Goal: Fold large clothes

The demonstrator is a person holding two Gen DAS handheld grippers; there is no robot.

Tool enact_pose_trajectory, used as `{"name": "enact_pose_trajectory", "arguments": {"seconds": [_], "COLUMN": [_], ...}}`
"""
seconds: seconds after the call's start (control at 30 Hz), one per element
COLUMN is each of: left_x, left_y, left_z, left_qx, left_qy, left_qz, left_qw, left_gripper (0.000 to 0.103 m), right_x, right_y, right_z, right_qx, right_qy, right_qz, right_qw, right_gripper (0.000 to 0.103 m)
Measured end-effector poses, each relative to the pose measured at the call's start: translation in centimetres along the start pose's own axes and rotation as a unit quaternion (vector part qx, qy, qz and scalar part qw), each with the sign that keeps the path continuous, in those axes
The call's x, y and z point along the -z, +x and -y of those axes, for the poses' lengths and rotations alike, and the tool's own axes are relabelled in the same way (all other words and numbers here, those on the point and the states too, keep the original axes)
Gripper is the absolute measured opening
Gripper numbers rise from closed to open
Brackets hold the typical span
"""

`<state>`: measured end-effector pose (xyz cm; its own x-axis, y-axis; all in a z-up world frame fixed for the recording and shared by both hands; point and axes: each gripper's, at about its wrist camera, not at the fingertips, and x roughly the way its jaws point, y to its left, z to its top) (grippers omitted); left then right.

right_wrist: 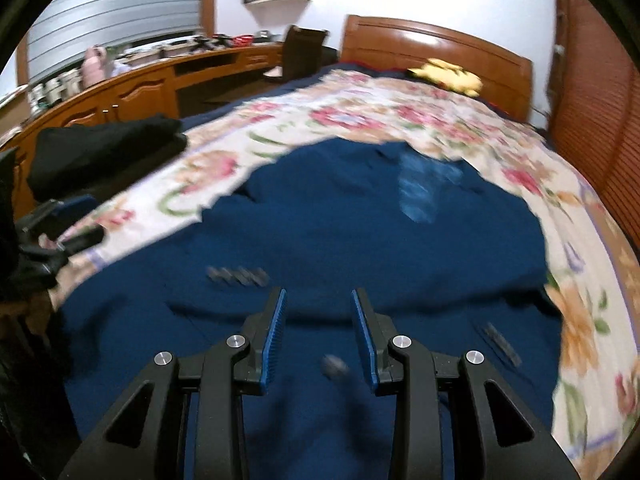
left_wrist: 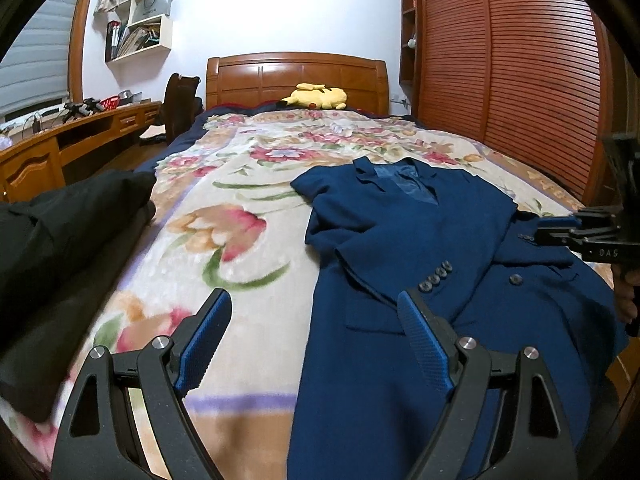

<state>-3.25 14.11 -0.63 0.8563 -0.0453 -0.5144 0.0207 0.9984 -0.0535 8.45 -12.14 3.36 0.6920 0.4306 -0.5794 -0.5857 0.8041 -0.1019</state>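
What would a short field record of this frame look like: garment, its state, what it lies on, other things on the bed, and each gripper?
garment: blue jacket
state: spread flat, front up, sleeves folded across the chest
surface: flowered blanket on a bed
other clothes: black pile at the bed's left edge
toy: yellow plush by the headboard
left gripper: open wide, nothing between the pads
right gripper: jaws apart over the jacket, holding nothing; view blurred
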Motion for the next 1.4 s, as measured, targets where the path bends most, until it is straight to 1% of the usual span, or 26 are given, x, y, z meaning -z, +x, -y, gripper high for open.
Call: {"name": "enact_pose_trajectory", "arguments": {"seconds": [0.13,0.23,0.37,0.4,0.43,0.47,0.5,0.53,0.6,0.63,0.7,0.8,0.93,1.03,1.1,1.33,1.37,1.4], "left_x": [1.3,1.7,2.0,2.0,2.1,2.2,2.3,2.4,2.6,2.7,2.8,3.1,4.1,4.9,5.3,6.4,6.5,6.6], "left_y": [-1.5,-2.5,-3.9,-4.2,-4.4,-4.6,-4.6,-4.7,-4.8,-5.0,-5.1,-5.0,-4.3,-3.7,-3.3,-2.6,-2.6,-2.7], "left_z": [0.4,0.8,1.2,1.2,1.3,1.4,1.5,1.6,1.5,1.3,1.1,0.6,0.1,0.2,0.2,0.8,0.9,1.0], "left_qx": [0.004,0.013,0.025,0.029,0.031,0.028,0.026,0.027,0.032,0.034,0.033,0.019,0.021,0.017,0.018,0.026,0.027,0.028], "left_qy": [0.001,0.004,0.010,0.011,0.016,0.022,0.026,0.029,0.028,0.025,0.024,0.026,0.018,0.022,0.021,0.023,0.022,0.021], "left_qz": [-0.004,-0.011,-0.009,-0.009,-0.010,-0.014,-0.017,-0.021,-0.030,-0.034,-0.038,-0.045,-0.068,-0.080,-0.088,-0.102,-0.101,-0.100], "left_qw": [1.0000,0.9998,0.9996,0.9995,0.9994,0.9993,0.9992,0.9990,0.9987,0.9986,0.9985,0.9984,0.9973,0.9964,0.9957,0.9942,0.9943,0.9944], "left_gripper": [0.085,0.085,0.086,0.084,0.079,0.077,0.070,0.064,0.059,0.057,0.057,0.057,0.057,0.057,0.057,0.056,0.052,0.039], "right_x": [3.1,5.1,7.6,8.2,8.8,9.2,9.7,10.2,10.7,11.2,11.5,12.7,13.3,14.0,14.4,15.4,15.5,15.7], "right_y": [-2.6,-4.7,-7.8,-8.5,-9.3,-9.9,-10.5,-11.4,-12.6,-13.2,-14.1,-15.3,-15.0,-15.1,-15.0,-13.9,-13.9,-13.8], "right_z": [2.7,4.3,5.2,5.5,5.7,5.9,6.1,5.9,6.0,6.1,6.1,6.5,7.3,7.8,8.1,9.0,9.1,9.3], "right_qx": [0.035,0.053,0.083,0.089,0.096,0.100,0.103,0.105,0.107,0.107,0.110,0.110,0.115,0.102,0.102,0.092,0.088,0.082], "right_qy": [0.019,0.032,0.036,0.037,0.041,0.045,0.051,0.056,0.065,0.071,0.078,0.077,0.076,0.088,0.090,0.104,0.108,0.112], "right_qz": [0.002,0.004,0.005,0.005,0.006,0.007,0.008,0.009,0.013,0.013,0.012,0.007,-0.014,-0.020,-0.029,-0.052,-0.053,-0.054], "right_qw": [0.999,0.998,0.996,0.995,0.995,0.994,0.993,0.993,0.992,0.992,0.991,0.991,0.990,0.991,0.990,0.989,0.989,0.989], "right_gripper": [0.034,0.034,0.034,0.034,0.034,0.035,0.039,0.047,0.055,0.056,0.056,0.056,0.056,0.056,0.056,0.056,0.056,0.056]}}
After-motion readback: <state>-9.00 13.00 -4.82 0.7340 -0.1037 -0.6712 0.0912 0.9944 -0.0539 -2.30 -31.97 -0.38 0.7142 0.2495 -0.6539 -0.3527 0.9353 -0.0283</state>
